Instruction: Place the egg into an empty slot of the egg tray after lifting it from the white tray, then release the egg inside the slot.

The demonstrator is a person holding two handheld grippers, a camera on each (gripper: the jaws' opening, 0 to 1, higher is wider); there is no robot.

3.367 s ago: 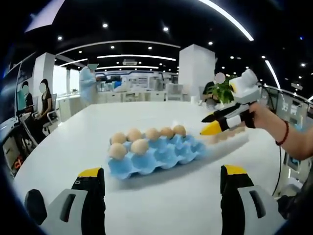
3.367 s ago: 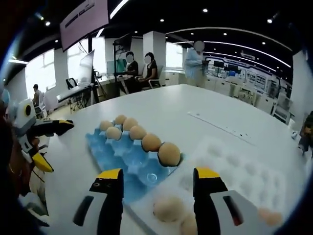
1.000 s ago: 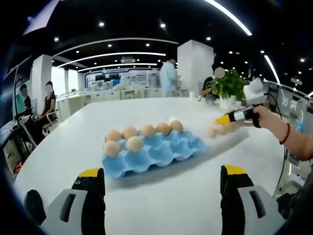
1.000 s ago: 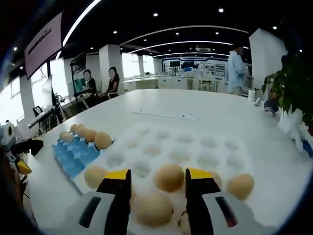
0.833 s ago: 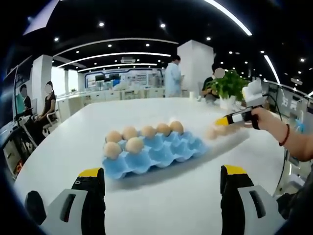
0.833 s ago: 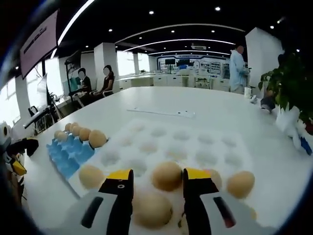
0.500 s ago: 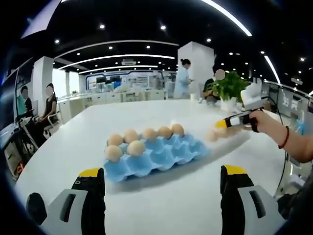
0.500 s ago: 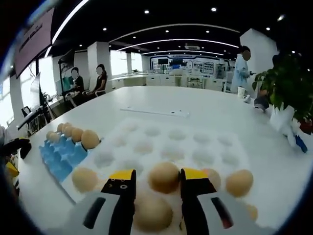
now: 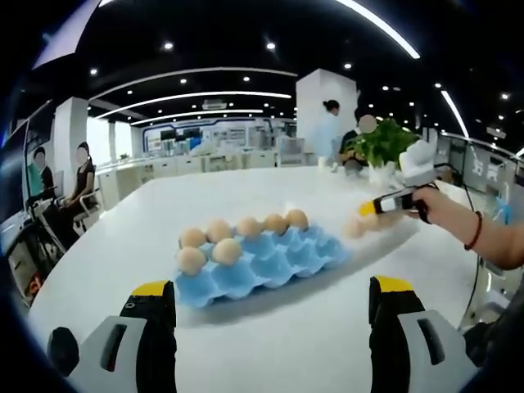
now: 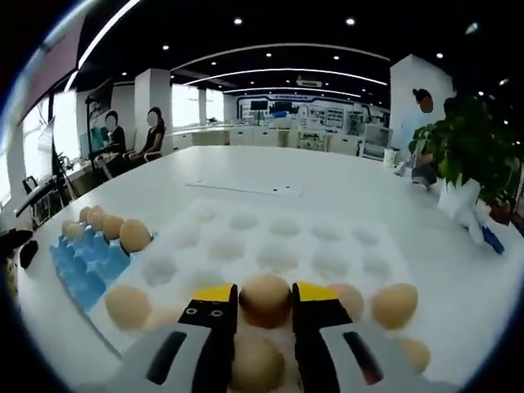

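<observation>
right gripper [image 10: 264,296]: fingers clenched on egg [image 10: 265,299] in white tray [image 10: 344,246]
left gripper [image 9: 270,295]: fingers spread, near egg tray [image 9: 258,258]

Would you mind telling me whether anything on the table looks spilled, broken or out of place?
Nothing stands out. The eggs in the blue egg tray sit upright in their slots, the white tray lies flat, and the right gripper is closed around one whole egg.

a broad white counter [image 9: 246,315] runs back into an open office lit by ceiling strips. a leafy green plant [image 10: 468,146] stands near its far edge, beside a white pillar [image 9: 321,110]. two people sit on chairs [image 10: 131,135] by the windows, and another person stands [image 9: 329,131] near the pillar.
</observation>
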